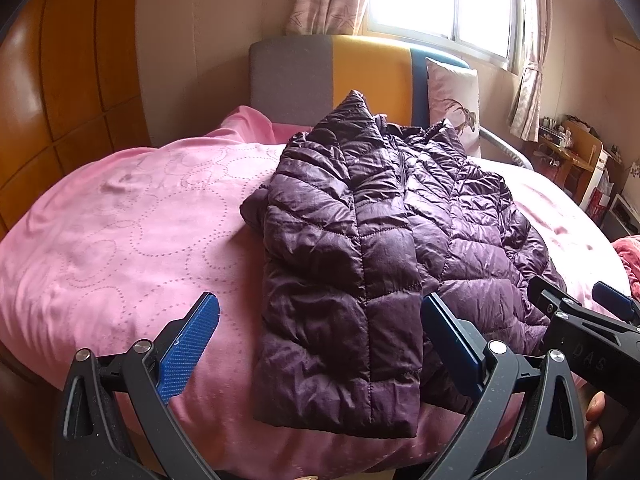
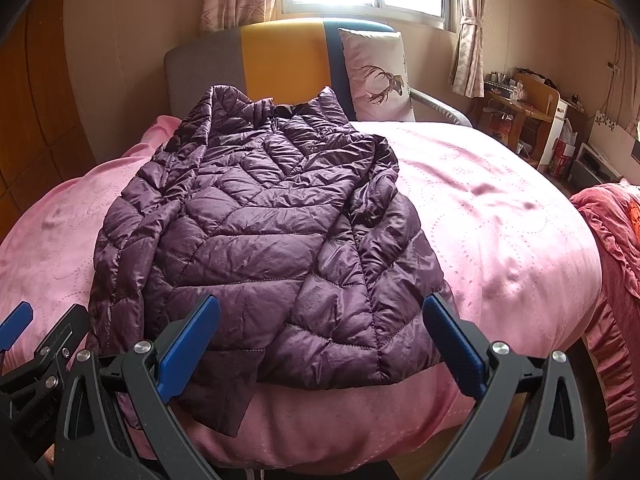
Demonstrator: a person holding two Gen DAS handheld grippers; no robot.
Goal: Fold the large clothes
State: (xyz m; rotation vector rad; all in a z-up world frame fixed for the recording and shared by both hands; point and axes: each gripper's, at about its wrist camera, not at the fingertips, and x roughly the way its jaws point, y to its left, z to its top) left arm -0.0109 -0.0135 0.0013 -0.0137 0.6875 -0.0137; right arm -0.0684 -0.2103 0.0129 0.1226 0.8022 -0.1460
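Purple quilted puffer jacket point(image 2: 260, 232) lies partly folded on our pink bedspread point(image 1: 120, 220).
Left gripper point(image 1: 320, 344) and right gripper point(image 2: 320, 344) gape wide, empty; slick padding may spring open.

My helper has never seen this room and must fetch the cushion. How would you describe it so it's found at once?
Start at the pink bed and look to its headboard under the window. The cushion stands upright against the headboard's blue end, beyond the purple jacket. It is pale and alone bears a dark antlered deer drawing.
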